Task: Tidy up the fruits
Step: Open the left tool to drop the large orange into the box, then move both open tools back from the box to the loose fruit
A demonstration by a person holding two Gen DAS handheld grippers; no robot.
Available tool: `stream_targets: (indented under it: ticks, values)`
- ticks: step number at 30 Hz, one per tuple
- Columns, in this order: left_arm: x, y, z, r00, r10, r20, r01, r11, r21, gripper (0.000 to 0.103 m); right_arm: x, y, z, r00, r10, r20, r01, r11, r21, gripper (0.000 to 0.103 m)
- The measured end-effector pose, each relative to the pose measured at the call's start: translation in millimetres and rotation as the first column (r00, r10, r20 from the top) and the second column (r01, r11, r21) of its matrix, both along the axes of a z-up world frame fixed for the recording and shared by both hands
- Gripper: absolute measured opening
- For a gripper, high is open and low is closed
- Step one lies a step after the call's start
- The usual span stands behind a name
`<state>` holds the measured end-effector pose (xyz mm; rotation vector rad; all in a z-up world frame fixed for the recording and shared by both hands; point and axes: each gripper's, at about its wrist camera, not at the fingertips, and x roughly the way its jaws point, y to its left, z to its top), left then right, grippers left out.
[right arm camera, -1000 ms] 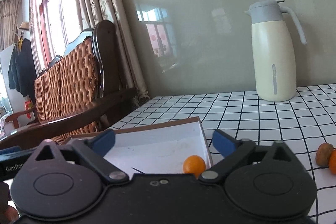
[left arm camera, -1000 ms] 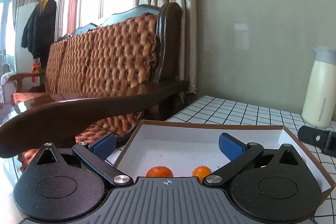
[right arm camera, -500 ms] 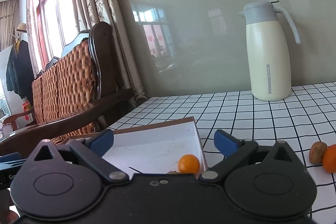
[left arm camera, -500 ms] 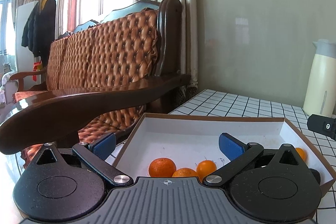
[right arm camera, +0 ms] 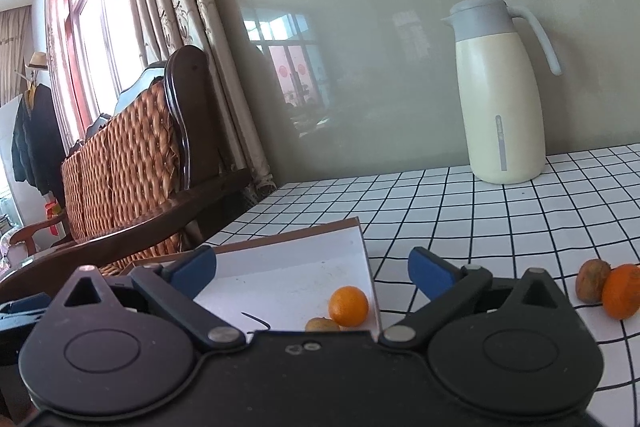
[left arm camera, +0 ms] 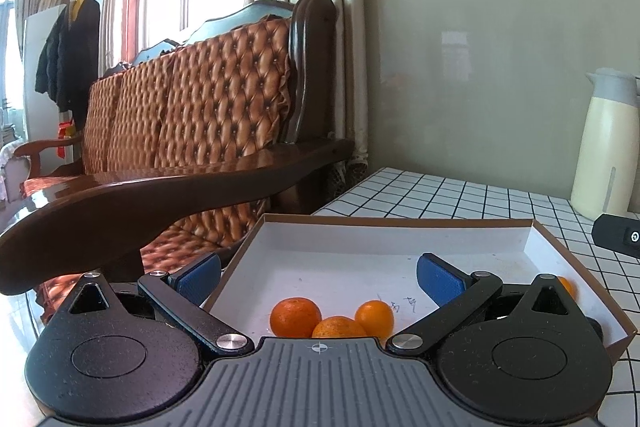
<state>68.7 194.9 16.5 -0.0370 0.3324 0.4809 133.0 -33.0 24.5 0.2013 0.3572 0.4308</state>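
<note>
A shallow white cardboard box [left arm camera: 400,221] with brown sides lies on the checked table. In the left wrist view three oranges [left arm camera: 295,317] sit bunched at its near side, and a fourth orange [left arm camera: 568,286] shows by its right wall. My left gripper [left arm camera: 318,273] is open and empty above the box. My right gripper [right arm camera: 310,267] is open and empty over the box's right corner [right arm camera: 362,227]. There an orange [right arm camera: 348,305] and a brown fruit [right arm camera: 322,325] lie inside. Outside on the table lie another brown fruit [right arm camera: 593,279] and an orange [right arm camera: 621,291].
A cream thermos jug [right arm camera: 502,99] with a grey lid stands at the back of the table by the wall. A wooden sofa [left arm camera: 192,131] with tufted brown cushions stands left of the table. The right gripper's black body [left arm camera: 618,237] shows at the left wrist view's right edge.
Both grippers have tilted down and drawn back a little, so more of the box floor and more fruit show. Both stay open and empty.
</note>
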Motion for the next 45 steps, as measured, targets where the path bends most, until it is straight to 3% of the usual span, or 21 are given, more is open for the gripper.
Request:
stream_targets:
  ticks: [10,16,21,28,33,45]
  values:
    - [1.8,-20.2,3.1,0.999,-0.050,0.008,0.050,0.999,0.014,0.103,-11.2,-18.8,1.2,1.000,-0.020,0.003,0.020,0.999,-0.033,0.097]
    - [5.9,-48.4,5.1,0.992,-0.126,0.013,0.126,0.992,0.022,0.103,-16.4,-45.5,0.1,0.997,-0.068,-0.022,0.067,0.997,-0.038,0.097]
    - [12.6,-78.6,7.3,0.980,-0.198,0.017,0.197,0.980,0.036,0.103,-24.8,-71.8,-0.3,0.990,-0.139,0.008,0.139,0.988,-0.070,0.096]
    - [20.3,-118.8,8.0,0.953,-0.303,0.012,0.302,0.953,0.034,0.103,-32.6,-110.0,-4.1,0.970,-0.242,0.002,0.241,0.966,-0.096,0.090]
    - [25.7,-148.8,5.8,0.928,-0.372,0.002,0.372,0.927,0.039,0.103,-34.0,-133.7,-7.5,0.954,-0.299,-0.018,0.295,0.950,-0.103,0.080]
    - [39.1,-202.0,-4.2,0.884,-0.465,-0.045,0.467,0.884,0.031,0.103,-26.1,-166.8,-23.9,0.927,-0.364,-0.093,0.349,0.926,-0.147,0.060]
